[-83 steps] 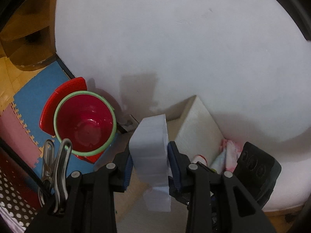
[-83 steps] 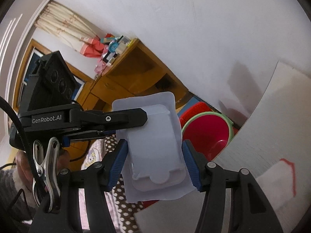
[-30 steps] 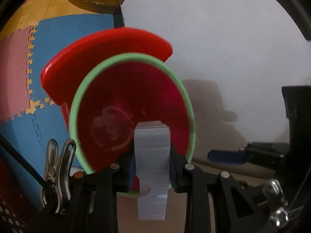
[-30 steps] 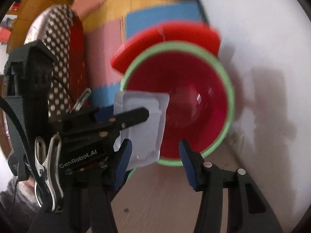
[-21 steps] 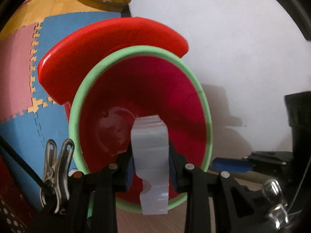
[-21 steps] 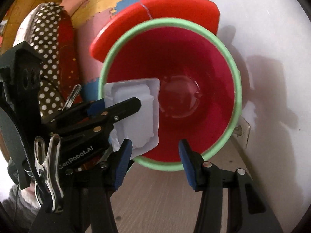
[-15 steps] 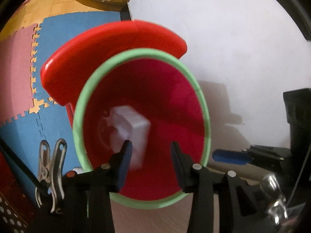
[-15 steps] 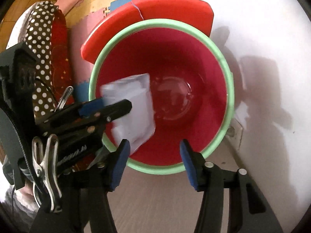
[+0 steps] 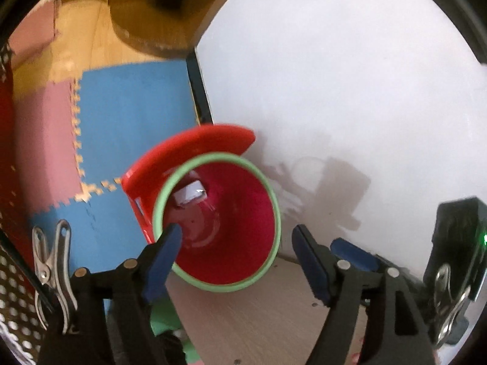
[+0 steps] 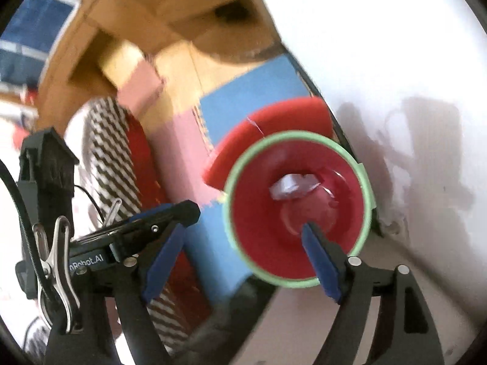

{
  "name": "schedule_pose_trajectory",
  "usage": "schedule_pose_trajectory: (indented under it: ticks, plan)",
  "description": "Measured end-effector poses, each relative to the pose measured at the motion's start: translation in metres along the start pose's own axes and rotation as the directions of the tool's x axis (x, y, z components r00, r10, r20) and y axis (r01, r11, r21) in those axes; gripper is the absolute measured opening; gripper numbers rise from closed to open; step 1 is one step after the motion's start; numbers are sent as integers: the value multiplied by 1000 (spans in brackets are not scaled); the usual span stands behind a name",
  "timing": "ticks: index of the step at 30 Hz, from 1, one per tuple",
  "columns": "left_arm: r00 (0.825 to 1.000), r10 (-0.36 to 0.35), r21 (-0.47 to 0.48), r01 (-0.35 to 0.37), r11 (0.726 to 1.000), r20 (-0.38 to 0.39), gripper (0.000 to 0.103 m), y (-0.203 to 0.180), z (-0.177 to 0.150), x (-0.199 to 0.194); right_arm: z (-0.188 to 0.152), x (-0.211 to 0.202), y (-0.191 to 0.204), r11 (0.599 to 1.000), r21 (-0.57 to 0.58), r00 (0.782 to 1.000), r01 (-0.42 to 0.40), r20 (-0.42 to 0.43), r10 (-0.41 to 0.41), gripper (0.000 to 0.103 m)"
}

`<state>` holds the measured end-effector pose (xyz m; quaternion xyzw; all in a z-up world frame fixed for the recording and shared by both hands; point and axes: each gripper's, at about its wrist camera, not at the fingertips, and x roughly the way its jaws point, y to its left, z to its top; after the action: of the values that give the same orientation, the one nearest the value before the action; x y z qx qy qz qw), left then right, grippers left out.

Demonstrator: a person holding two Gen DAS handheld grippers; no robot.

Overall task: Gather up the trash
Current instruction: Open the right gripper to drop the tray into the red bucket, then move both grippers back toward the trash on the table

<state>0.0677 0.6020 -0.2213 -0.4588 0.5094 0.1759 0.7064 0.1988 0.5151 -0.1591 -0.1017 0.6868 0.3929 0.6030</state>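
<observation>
1. The left tool (image 9: 236, 251) has its blue-padded jaws spread wide and opening, with nothing between them; it hangs above the round red plastic bin with a pale green rim (image 9: 243, 213), which stands on the floor against the white wall (image 9: 350, 76).
2. The right tool (image 10: 243, 252) is likewise wide and opening, empty between its pads; the same bin (image 10: 334, 243) lies below it, partly behind the right-hand finger.
3. The trash, white crumpled plastic packaging (image 9: 190, 194), lies inside the bin near its bottom, towards the far side; in the right wrist view it shows as a pale blurred shape (image 10: 292, 187), and I cannot tell how many pieces there are.
4. A red curved lid (image 9: 188, 152) stands behind the bin's rim, touching it.
5. The floor around the bin carries blue and pink interlocking foam mats (image 9: 127, 106); a pale wooden counter edge (image 9: 258, 319) shows just below the bin in the left wrist view.
6. The right wrist view is blurred.
</observation>
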Motion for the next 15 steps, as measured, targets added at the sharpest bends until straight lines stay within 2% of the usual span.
schedule_pose_trajectory:
  ticks: [4,8,10,11,12,15]
  plan:
    - [999,30,43,-31,999,43,78,-29,12,-38,-3,-35,20,999,26,996,-32,85,30,81]
    - [990,47,150,-67,986,134,78,-73,9,-84,-14,-86,39,996,44,972,-74,228,62,82]
    - [982,79,240,-120,963,174,79,-98,1,-101,-24,-110,45,995,51,951,-88,303,69,82]
    - [975,95,290,-152,945,203,79,-111,-5,-110,-32,-126,47,994,58,933,-92,355,66,82]
    - [965,108,343,-188,920,239,79,-128,-16,-120,-37,-134,48,994,62,925,-95,375,65,82]
    - [955,103,436,-221,872,279,79,-163,-47,-134,-68,-166,46,991,67,884,-113,463,69,82]
